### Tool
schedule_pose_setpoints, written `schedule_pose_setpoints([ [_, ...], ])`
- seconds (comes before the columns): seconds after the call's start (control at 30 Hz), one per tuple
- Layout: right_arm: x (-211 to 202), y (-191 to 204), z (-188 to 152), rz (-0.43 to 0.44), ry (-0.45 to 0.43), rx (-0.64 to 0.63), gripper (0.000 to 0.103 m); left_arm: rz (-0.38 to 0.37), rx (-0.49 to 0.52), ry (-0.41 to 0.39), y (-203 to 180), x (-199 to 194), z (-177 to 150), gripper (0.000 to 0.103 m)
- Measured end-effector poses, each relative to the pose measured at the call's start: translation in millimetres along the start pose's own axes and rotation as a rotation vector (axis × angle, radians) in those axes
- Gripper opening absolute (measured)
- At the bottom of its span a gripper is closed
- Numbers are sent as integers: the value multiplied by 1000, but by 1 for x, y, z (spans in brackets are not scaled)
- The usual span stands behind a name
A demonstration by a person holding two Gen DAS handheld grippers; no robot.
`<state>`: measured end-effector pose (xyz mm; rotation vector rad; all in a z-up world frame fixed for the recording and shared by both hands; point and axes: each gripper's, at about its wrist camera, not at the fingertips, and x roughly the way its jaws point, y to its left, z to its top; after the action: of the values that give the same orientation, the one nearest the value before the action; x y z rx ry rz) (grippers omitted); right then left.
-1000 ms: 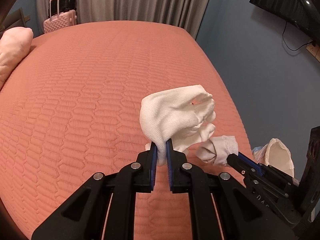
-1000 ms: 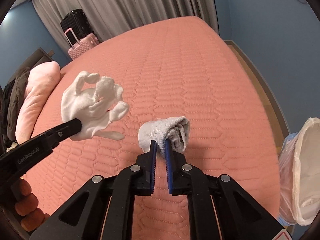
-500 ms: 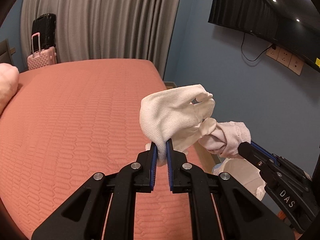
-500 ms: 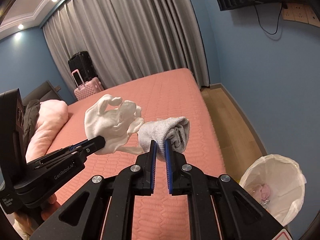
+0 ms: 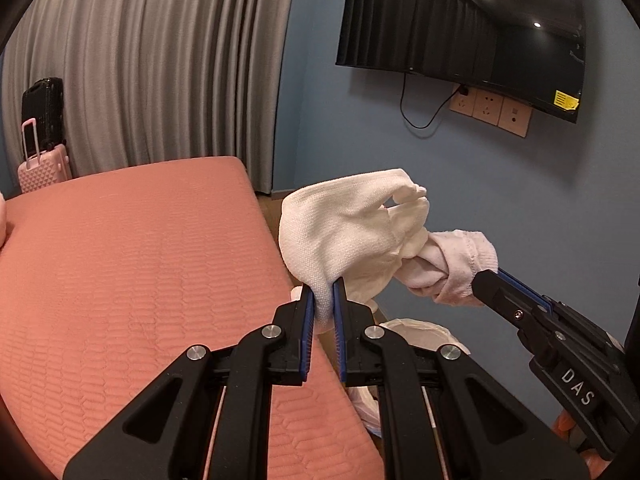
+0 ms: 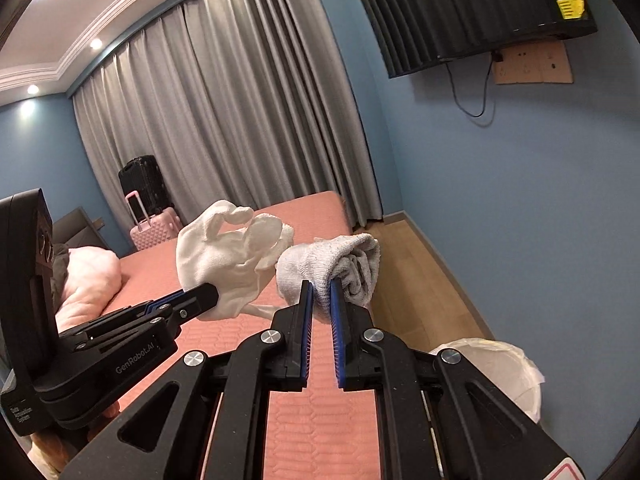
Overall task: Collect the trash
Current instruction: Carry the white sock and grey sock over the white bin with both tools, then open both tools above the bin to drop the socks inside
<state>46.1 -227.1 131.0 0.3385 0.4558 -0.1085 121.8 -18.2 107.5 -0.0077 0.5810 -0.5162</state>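
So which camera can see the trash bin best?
The right wrist view: the trash bin shows its open, white-lined top on the floor beside the bed. In the left wrist view, the bin is mostly hidden behind the left gripper.

Right tongs (image 6: 321, 294) clamp rolled grey sock (image 6: 332, 266); left tongs (image 6: 200, 295) grip white glove (image 6: 224, 252) alongside.

My left wrist camera looks forward along my left gripper (image 5: 323, 300), close over the bed (image 5: 140, 260), facing the blue wall and the television (image 5: 460, 28). My right wrist camera sits just behind my right gripper (image 6: 320, 300), aimed toward the curtains (image 6: 240, 120). Both views share the bed, curtains, pink suitcase (image 5: 42, 164) and the lined bin (image 6: 496, 372), and each catches the other gripper from the side.
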Motion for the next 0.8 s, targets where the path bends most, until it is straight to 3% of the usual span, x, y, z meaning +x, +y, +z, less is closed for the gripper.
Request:
schedule_pose_setpoints([
  [0.4, -38, -53, -7, -77, -35, 49, 9, -73, 85, 19, -56, 3, -4, 10],
  [0.8, -34, -98, -19, -119, -12, 112, 9, -136, 134, 65, -96, 31, -9, 12],
])
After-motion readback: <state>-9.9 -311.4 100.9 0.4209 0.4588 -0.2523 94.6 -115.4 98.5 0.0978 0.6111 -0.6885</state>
